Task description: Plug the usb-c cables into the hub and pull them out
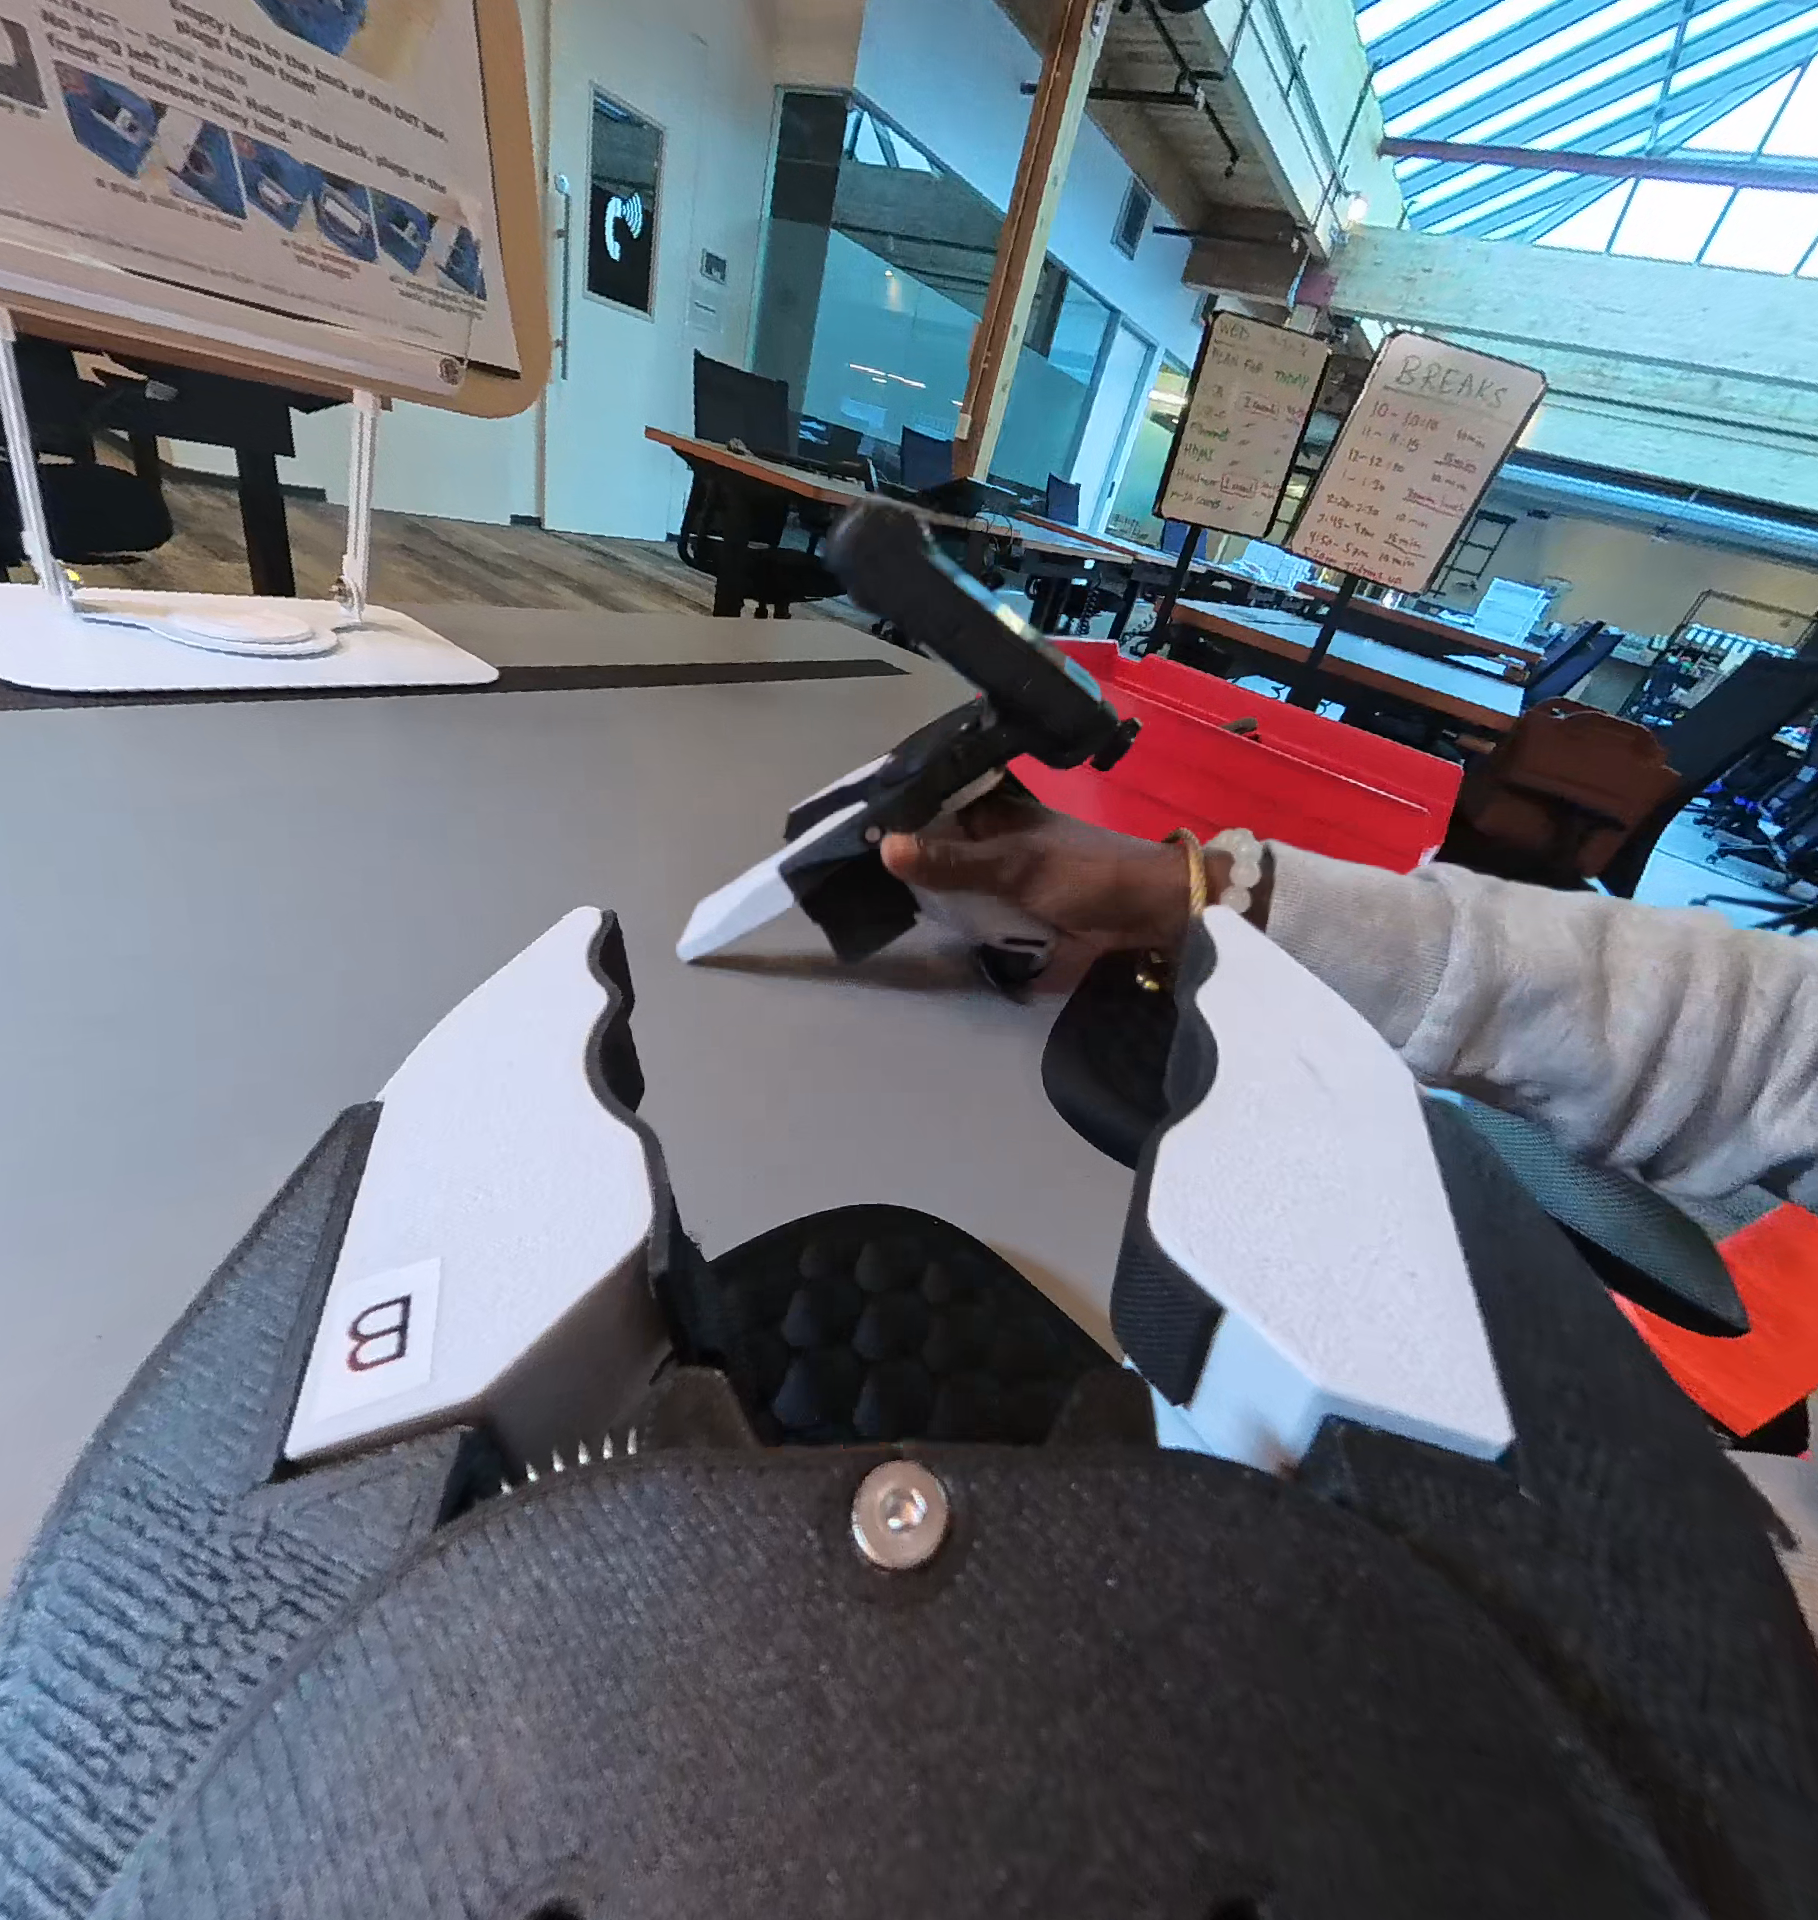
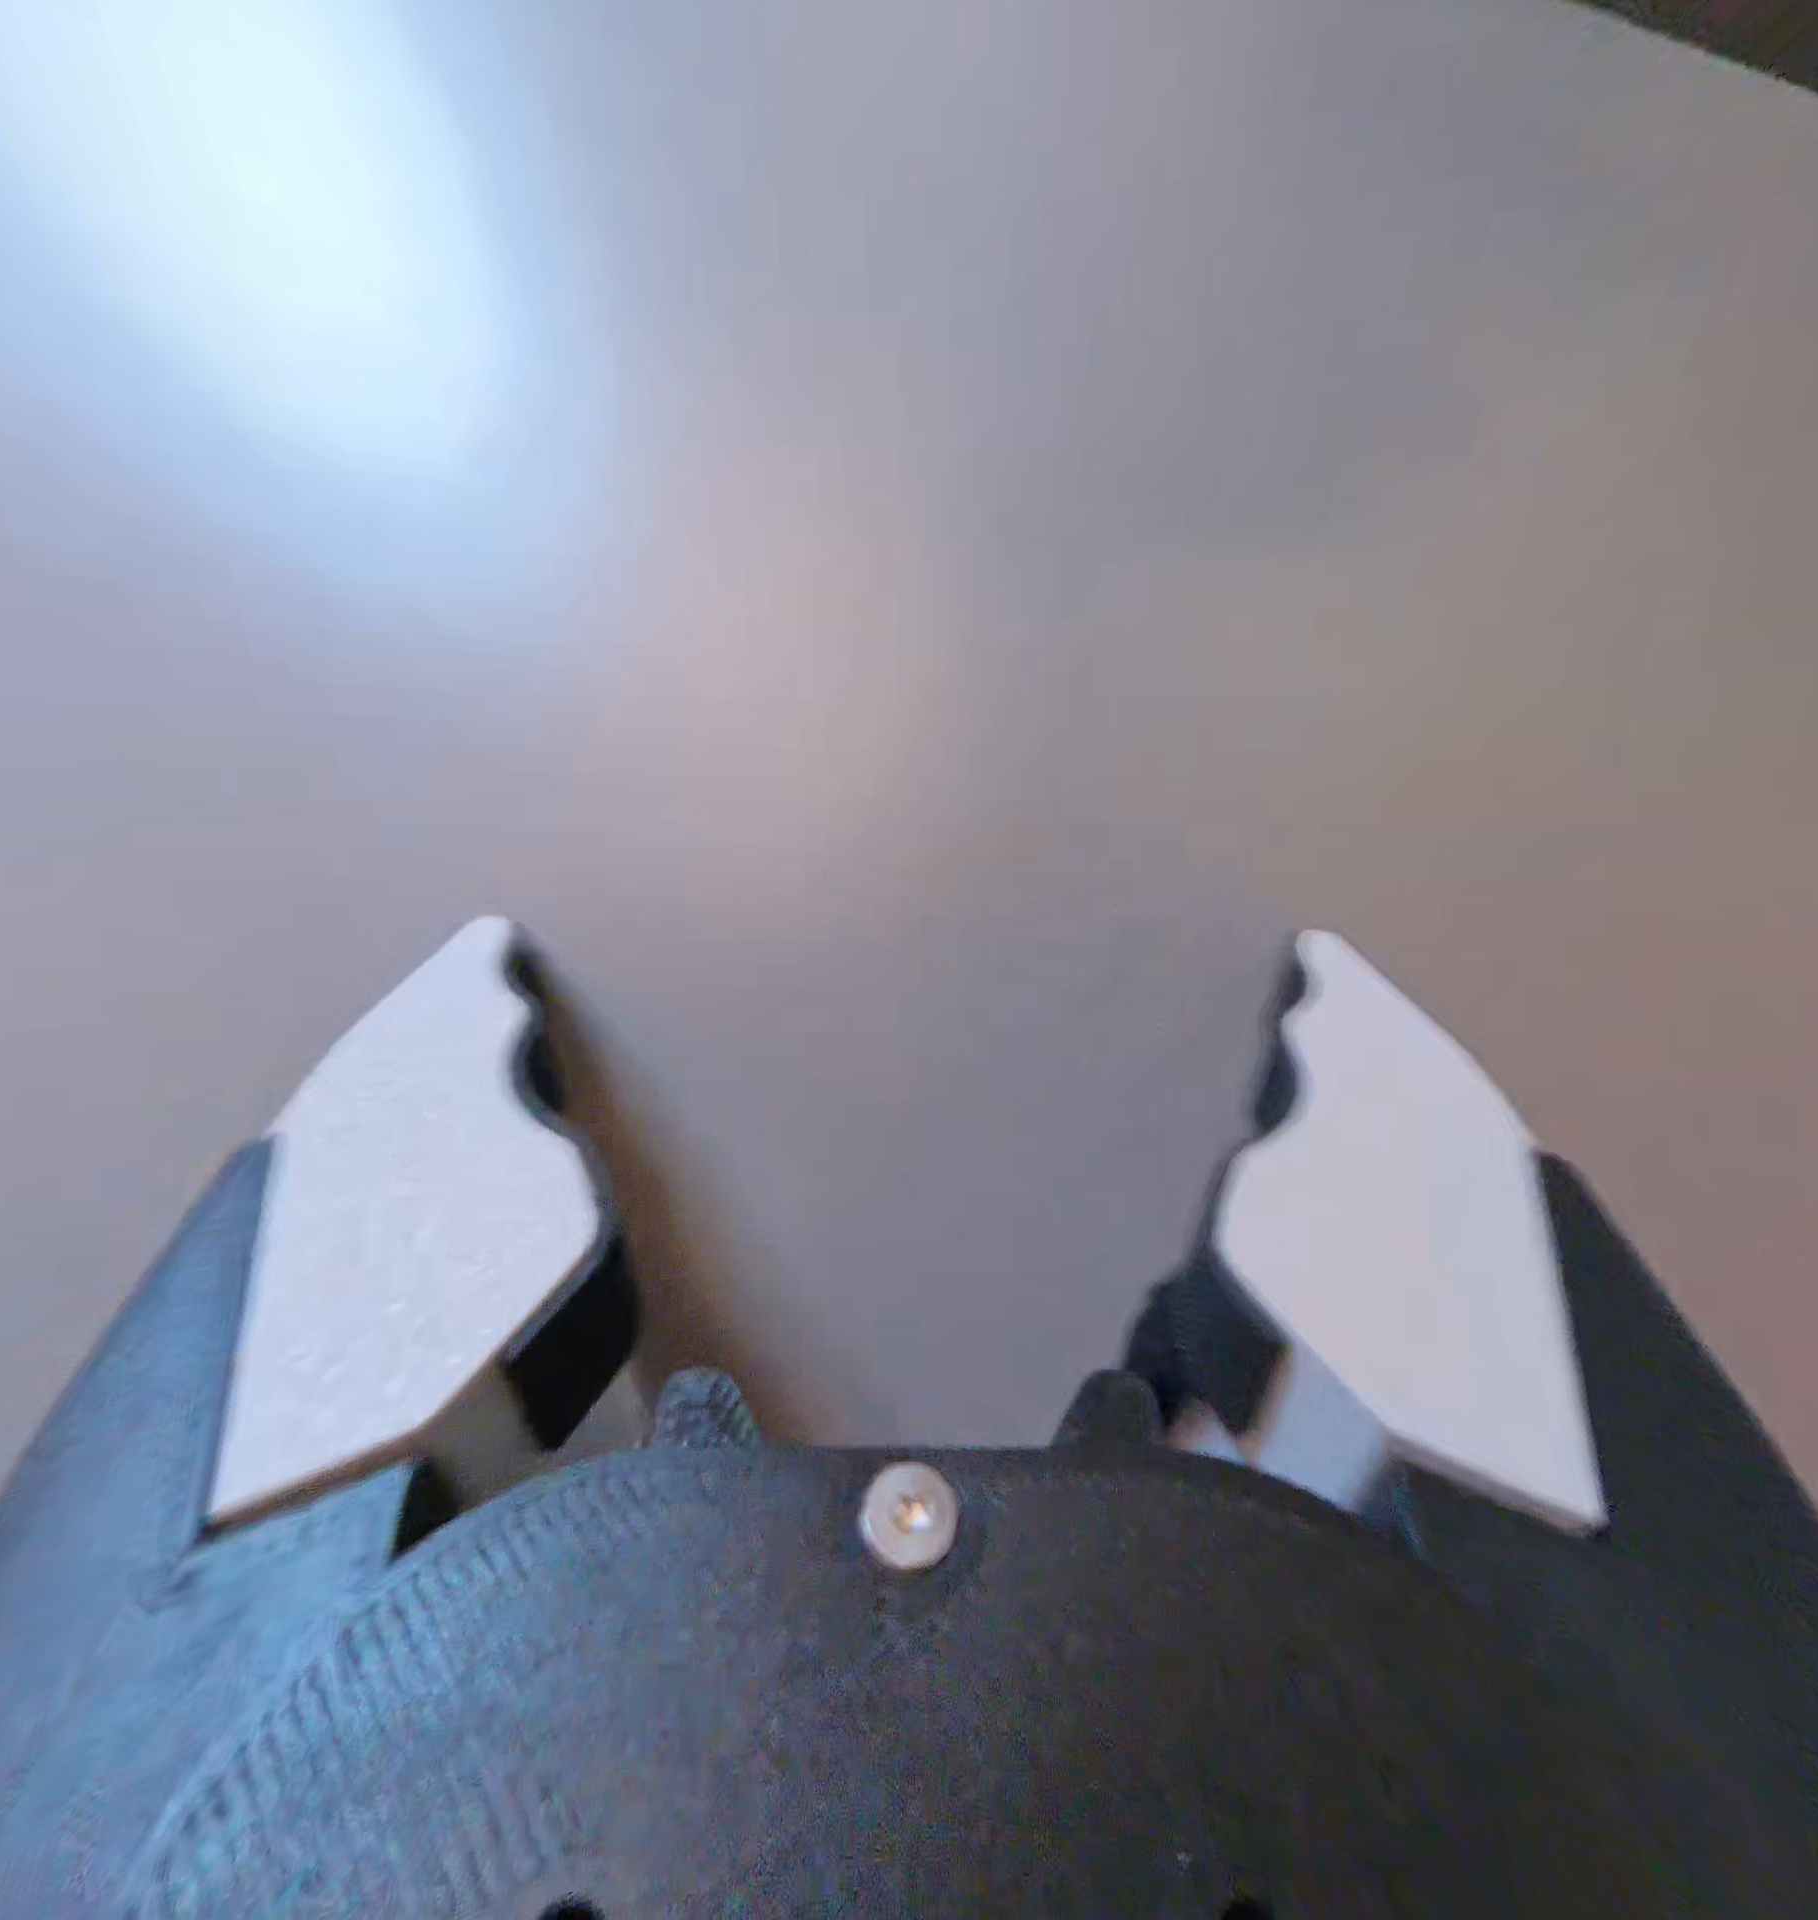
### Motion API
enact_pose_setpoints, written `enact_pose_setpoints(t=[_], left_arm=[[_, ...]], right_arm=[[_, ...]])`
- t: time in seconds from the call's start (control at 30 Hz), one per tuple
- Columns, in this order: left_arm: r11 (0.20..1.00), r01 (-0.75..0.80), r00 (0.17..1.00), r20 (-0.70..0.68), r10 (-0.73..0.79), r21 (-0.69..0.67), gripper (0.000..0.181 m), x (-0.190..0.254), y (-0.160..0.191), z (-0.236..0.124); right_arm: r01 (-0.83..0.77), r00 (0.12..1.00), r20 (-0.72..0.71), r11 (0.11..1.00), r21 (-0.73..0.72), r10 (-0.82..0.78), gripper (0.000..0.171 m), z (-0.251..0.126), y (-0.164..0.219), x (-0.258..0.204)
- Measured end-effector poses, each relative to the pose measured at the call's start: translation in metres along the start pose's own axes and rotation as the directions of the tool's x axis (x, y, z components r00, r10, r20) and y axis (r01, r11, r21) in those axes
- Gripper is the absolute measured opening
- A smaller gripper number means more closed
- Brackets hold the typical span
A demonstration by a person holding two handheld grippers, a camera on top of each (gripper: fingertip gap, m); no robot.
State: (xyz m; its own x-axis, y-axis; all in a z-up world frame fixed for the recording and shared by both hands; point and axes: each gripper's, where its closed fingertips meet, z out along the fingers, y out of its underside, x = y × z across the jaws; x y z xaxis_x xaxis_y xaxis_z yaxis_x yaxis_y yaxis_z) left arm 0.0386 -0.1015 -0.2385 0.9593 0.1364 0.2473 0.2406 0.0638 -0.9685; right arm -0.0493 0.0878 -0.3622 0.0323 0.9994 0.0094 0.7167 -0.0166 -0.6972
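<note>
Currently both my grippers, left gripper (image 1: pixel 889 971) and right gripper (image 2: pixel 910 951), hold jaws spread, empty, over bare bench (image 1: pixel 261 935); no hub or cables visible, so reaching blind risks jabbing the bench.

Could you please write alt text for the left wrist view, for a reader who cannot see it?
The left gripper is open and empty above a bare grey table. Ahead, a hand holds the right gripper with its tips down near the tabletop. A red bin sits behind it and an instruction sheet on a white stand at far left; no hub or cable shows.
</note>
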Motion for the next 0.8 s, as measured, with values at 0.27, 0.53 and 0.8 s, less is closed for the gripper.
enact_pose_setpoints(t=[0.27, 0.53, 0.8], left_arm=[[1.0, -0.011, 1.0, 0.021, 0.011, 0.014, 0.099, -0.001, -0.002, -0.002], [0.999, 0.038, 0.999, 0.026, -0.038, 0.002, 0.096, -0.006, 0.0, -0.001], [0.998, 0.004, 0.997, 0.081, 0.002, -0.07, 0.092, -0.018, 0.002, 0.024]], right_arm=[[-0.077, 0.995, -0.068, 0.997, -0.018, 0.075, 0.146, 0.0, 0.005, 0.012], [0.029, 0.981, -0.193, 0.998, 0.062, -0.016, 0.146, -0.009, -0.005, 0.021], [-0.085, 0.994, -0.07, 0.996, -0.018, 0.084, 0.146, 0.002, 0.002, 0.022]])
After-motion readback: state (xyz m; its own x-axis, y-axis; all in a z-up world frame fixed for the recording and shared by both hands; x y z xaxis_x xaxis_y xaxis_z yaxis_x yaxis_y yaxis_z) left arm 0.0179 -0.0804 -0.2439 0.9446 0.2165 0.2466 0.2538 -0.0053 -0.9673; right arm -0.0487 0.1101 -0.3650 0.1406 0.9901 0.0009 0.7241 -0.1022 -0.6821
